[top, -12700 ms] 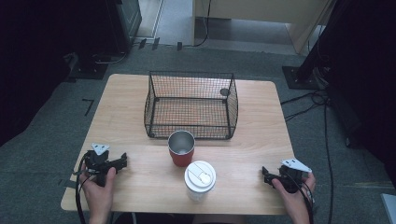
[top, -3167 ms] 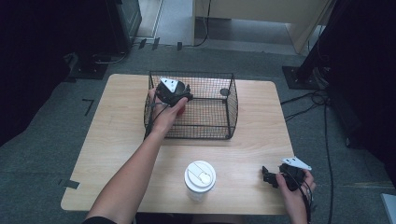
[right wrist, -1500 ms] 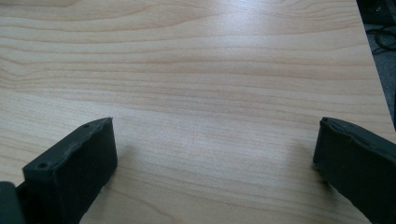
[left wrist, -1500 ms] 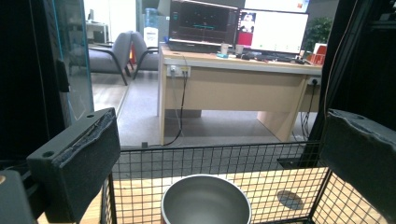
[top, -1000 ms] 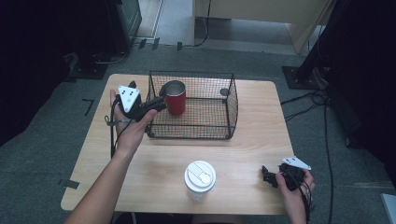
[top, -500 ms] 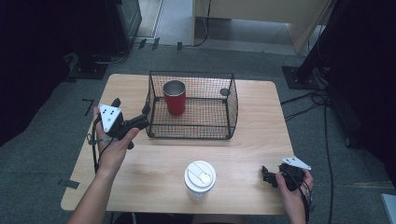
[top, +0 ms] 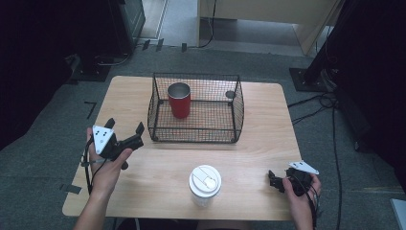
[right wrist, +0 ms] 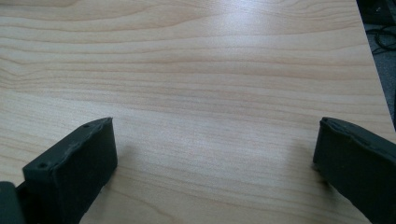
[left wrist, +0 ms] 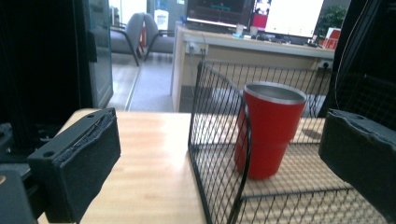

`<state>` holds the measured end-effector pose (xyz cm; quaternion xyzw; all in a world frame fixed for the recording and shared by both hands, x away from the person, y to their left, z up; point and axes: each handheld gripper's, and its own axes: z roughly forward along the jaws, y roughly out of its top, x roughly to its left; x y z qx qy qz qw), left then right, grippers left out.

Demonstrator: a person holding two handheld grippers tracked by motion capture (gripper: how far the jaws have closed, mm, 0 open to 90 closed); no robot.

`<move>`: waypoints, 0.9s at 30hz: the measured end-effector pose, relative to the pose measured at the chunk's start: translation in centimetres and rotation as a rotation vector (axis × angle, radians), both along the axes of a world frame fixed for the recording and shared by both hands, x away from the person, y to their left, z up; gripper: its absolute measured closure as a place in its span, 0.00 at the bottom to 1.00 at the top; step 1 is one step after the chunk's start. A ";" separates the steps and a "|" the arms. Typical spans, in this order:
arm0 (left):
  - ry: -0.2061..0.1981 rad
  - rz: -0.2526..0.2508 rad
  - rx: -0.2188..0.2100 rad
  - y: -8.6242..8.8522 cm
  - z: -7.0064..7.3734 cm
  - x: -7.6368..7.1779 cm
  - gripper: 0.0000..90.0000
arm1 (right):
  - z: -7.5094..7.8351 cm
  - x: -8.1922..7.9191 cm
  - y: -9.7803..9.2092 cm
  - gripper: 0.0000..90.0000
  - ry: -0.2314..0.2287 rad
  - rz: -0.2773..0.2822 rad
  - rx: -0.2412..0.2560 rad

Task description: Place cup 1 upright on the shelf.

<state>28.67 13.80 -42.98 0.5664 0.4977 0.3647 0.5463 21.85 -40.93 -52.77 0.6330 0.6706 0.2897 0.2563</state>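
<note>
Your left claw (top: pixel 125 134) hangs over the desk (top: pixel 249 158) just outside the left end of the basket (top: pixel 194 108), its jaws spread wide and holding nothing, so to my eye its part with the cup (top: pixel 179 99) is done: the cup stands upright on the basket floor, in the left half toward the far wall, apart from the wires on every side. In the left gripper view the cup (left wrist: pixel 270 128) sits just behind the basket's (left wrist: pixel 219 140) near end wall, framed between your open jaws, which tells me the claw points straight at it from outside the mesh (a sensible place to check that it stands steady). The cup itself is red with a bare metal rim and a silvery inside, tapering slightly toward the base, open at the top and, as far as I can tell, empty. Your right claw (top: pixel 276 182) rests low at the near right corner of the desk, and in the right gripper view its jaws are likewise wide apart over bare wood, so it grips nothing and stays out of the way. A white lidded cup (top: pixel 205 184) stands on the near edge between your hands, well clear of the basket; it looks the likely next thing to move, and either claw could reach it.
</note>
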 end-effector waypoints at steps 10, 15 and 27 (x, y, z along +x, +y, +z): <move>0.058 0.046 0.007 2.0 -2.8 -1.6 0.00 | 0.0 0.0 0.0 0.00 0.000 0.000 0.001; 0.087 0.081 0.018 3.2 -4.3 -2.4 0.00 | 0.0 0.0 0.0 0.00 -0.001 0.001 0.000; 0.199 0.092 0.060 5.7 -7.8 -3.8 0.00 | 0.0 0.1 0.2 0.00 -0.001 -0.017 0.003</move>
